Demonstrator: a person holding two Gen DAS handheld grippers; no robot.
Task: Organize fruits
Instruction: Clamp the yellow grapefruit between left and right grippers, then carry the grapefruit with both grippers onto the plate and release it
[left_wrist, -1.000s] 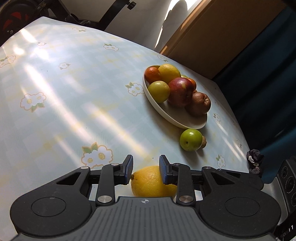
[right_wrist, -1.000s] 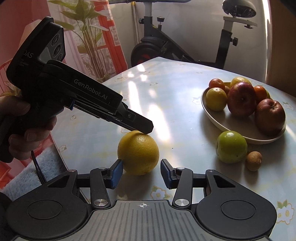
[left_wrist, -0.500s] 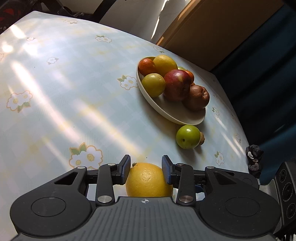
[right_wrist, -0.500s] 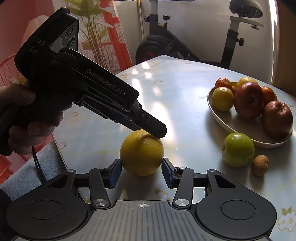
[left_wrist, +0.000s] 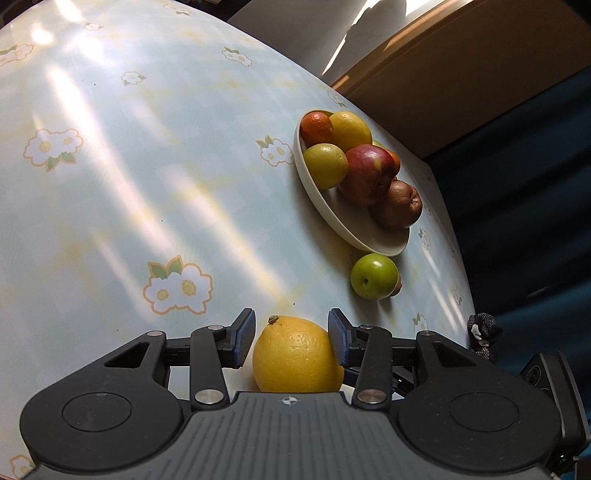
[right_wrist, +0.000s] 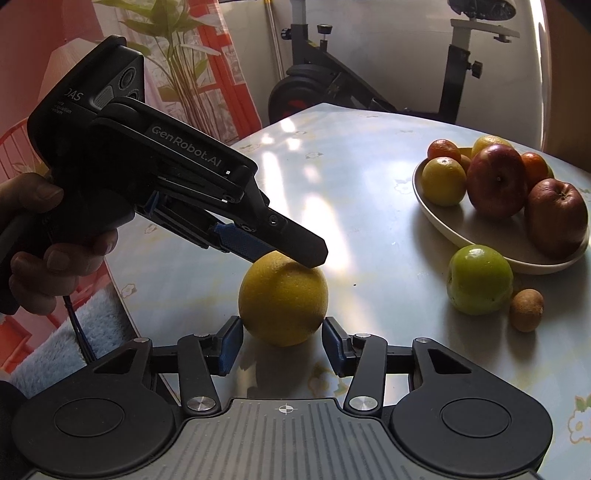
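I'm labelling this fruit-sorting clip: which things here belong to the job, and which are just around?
Job: yellow citrus, green apple, small brown fruit, fruit bowl, left gripper, right gripper.

Around: exercise bike, potted plant, flowered tablecloth.

Both the left gripper (left_wrist: 291, 338) and right gripper (right_wrist: 282, 345) angle downward, their fingers having just been spreading apart.

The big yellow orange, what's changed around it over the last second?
The left tool has just been opening around the yellow orange, its pads now clear of the peel. The right tool opened slightly with the orange between its jaws. The bowl and green apple stayed put.
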